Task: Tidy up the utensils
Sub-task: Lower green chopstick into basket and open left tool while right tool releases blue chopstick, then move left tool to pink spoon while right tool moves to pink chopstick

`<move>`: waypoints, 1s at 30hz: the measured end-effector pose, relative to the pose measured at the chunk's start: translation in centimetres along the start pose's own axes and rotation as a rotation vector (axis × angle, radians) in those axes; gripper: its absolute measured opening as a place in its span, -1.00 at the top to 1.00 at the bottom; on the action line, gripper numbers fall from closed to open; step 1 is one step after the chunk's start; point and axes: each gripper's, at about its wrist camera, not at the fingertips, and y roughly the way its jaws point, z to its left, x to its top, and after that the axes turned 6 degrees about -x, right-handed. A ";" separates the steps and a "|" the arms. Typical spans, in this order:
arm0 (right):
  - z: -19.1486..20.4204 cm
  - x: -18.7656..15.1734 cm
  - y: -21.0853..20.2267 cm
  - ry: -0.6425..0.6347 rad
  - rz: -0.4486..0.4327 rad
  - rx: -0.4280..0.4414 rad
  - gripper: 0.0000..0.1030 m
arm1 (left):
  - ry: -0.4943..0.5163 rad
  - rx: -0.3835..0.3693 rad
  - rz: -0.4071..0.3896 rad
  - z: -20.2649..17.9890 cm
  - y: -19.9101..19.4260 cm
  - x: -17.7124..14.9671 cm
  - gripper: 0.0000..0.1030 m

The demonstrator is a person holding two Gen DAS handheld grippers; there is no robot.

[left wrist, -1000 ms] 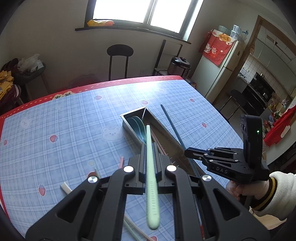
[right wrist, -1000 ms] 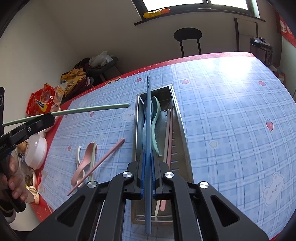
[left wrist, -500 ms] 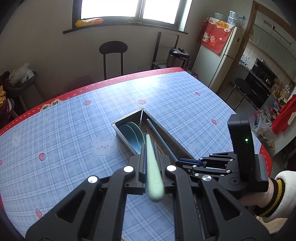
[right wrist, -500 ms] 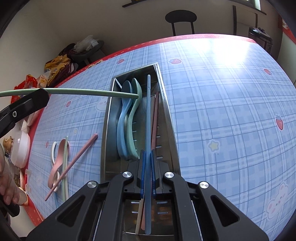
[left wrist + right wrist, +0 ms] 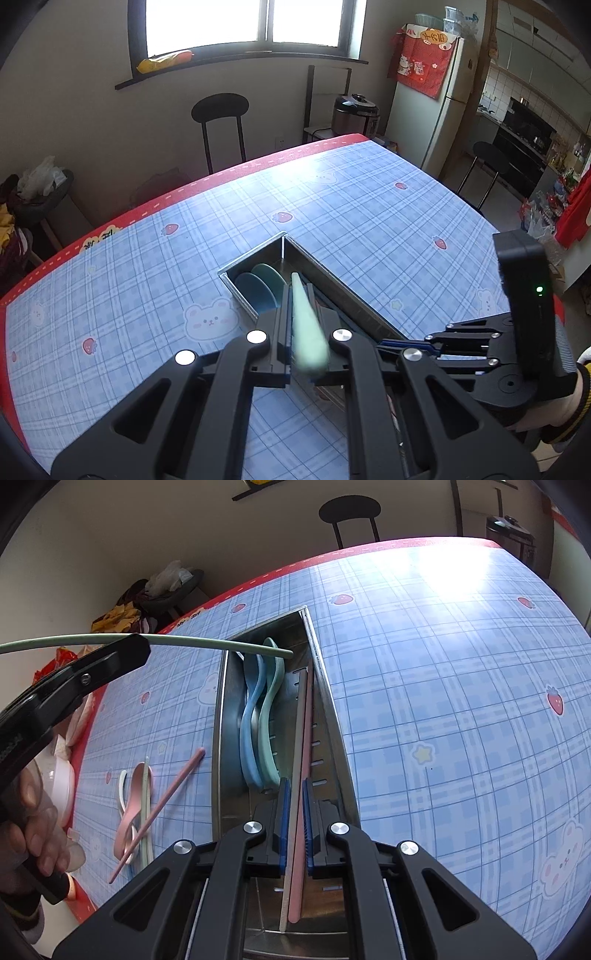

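Lowered now over the far end of the long steel tray [image 5: 251, 254]: left claw [image 5: 299, 291] clenched on pale green plastic chopstick [image 5: 306, 325], ready for dropping in; right claw [image 5: 294, 786] shut inside tray, grasp unclear.

Your metal tray [image 5: 334, 716] sits mid-table [image 5: 461, 686], running toward the far edge. Two spoons [image 5: 258, 716] lie in its left compartment, chopsticks [image 5: 301, 760] in its right. Loose spoon [image 5: 133, 805] and chopstick [image 5: 166, 801] lie left of the tray.

Daylight is streaming through a window [image 5: 243, 22]; a black stool [image 5: 220, 107] and white fridge [image 5: 424, 110] are standing against the walls.
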 end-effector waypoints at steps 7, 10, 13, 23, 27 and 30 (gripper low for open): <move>-1.1 -0.7 -1.9 0.053 -0.032 0.011 0.85 | 0.137 0.064 0.023 -2.4 2.6 0.5 0.81; -2.1 -0.9 -2.8 0.086 -0.050 0.005 0.85 | 0.170 0.064 0.052 -3.5 3.7 0.3 0.79; -3.2 -1.2 -3.6 0.116 -0.061 -0.006 0.85 | 0.177 0.002 0.107 -4.5 4.5 0.0 0.75; -5.4 -2.2 -5.8 0.177 -0.076 -0.038 0.82 | 0.000 -0.193 0.228 -3.8 4.3 -1.0 0.08; -5.2 -2.9 -6.6 0.170 -0.078 -0.040 0.82 | -0.037 -0.179 0.208 -2.8 2.8 -0.9 0.07; -4.2 -3.1 -7.1 0.160 -0.081 -0.034 0.81 | -0.087 -0.181 0.172 -1.3 0.8 -1.1 -0.09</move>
